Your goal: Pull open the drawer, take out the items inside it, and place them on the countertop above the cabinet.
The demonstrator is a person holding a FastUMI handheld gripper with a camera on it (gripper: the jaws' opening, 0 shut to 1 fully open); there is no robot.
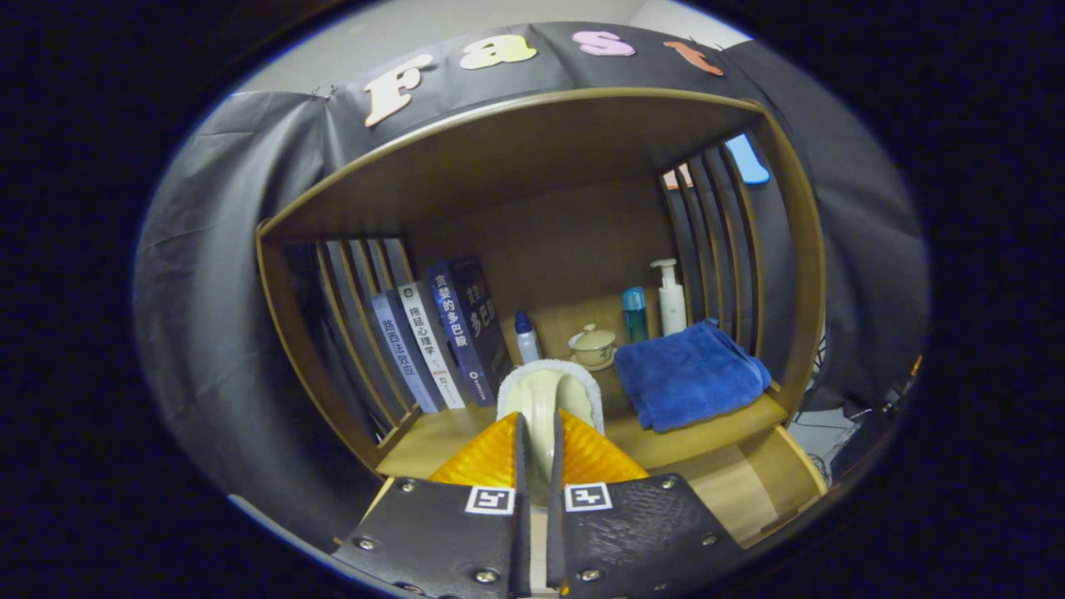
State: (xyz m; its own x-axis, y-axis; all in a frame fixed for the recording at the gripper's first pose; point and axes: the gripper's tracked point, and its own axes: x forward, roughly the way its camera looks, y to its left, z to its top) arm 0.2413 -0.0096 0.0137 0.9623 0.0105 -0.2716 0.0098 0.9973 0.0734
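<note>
My gripper [538, 426] is shut on a cream brush [549, 391] with a white bristle rim. Both orange-backed fingers [487, 457] press on its handle, and its head sticks out just ahead of the fingertips. The brush hangs over the front of the wooden countertop [433, 441] inside the cabinet's open shelf. I cannot tell whether it touches the wood. Below and right of the fingers, the pale wooden drawer [761, 482] stands pulled out; its inside is hidden.
On the countertop, a folded blue towel [686, 374] lies right of the brush. Behind it stand a lidded teacup [592, 345], a small blue-capped bottle [526, 335], a blue bottle [636, 314] and a white pump bottle [670, 297]. Books [441, 333] lean at the left.
</note>
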